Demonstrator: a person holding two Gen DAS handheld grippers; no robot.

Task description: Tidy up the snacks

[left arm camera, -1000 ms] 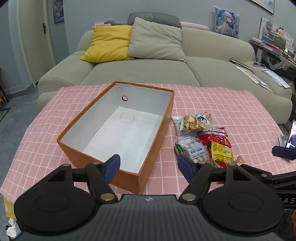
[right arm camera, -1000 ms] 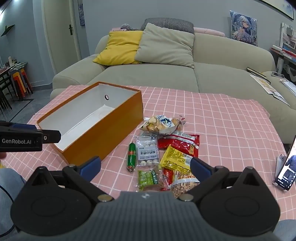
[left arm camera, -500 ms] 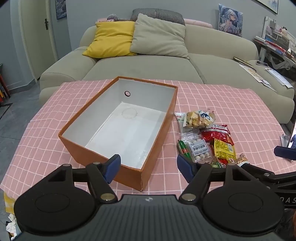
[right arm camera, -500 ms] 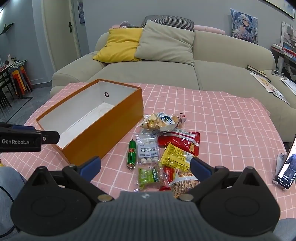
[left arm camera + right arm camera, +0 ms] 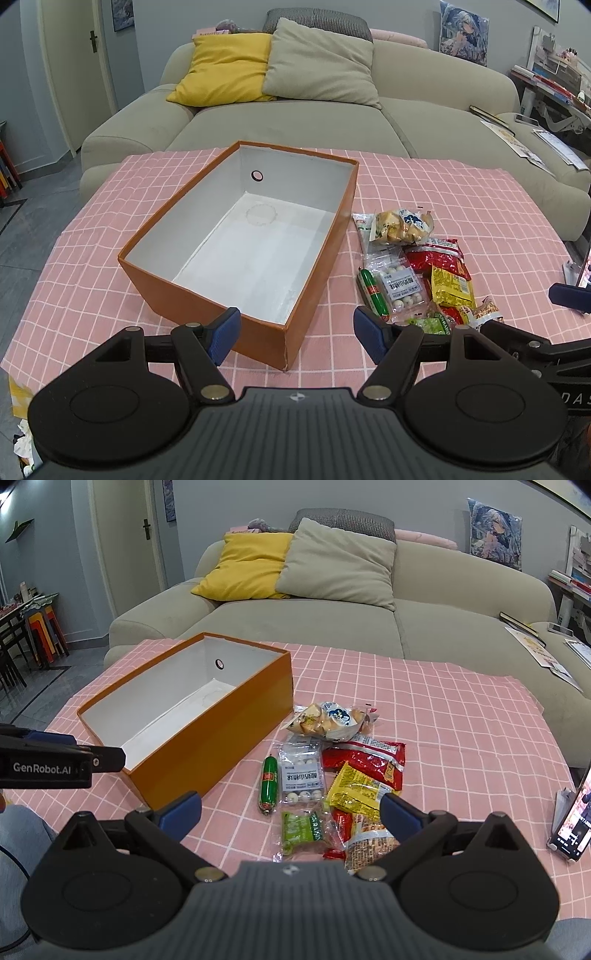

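An empty orange box [image 5: 321, 258] with a white inside stands on the pink checked tablecloth [image 5: 461, 192]; it also shows in the right wrist view [image 5: 221, 734]. To its right lies a pile of snacks: a green sausage [image 5: 269, 780], a clear pack of white balls [image 5: 301, 775], a bag of biscuits [image 5: 328, 718], a red pack [image 5: 365, 760], a yellow pack [image 5: 356, 788] and a green raisin pack [image 5: 302, 829]. My left gripper [image 5: 295, 334] is open and empty over the box's near corner. My right gripper [image 5: 291, 812] is open and empty, low over the near snacks.
A beige sofa [image 5: 332, 110] with a yellow cushion [image 5: 225, 68] and a grey cushion [image 5: 321, 68] stands behind the table. A phone on a stand [image 5: 572, 823] sits at the table's right edge. Stools [image 5: 40, 631] stand far left.
Both grippers have risen and tilted down slightly, so the box and snacks sit lower and nearer in view. Both stay open and empty.
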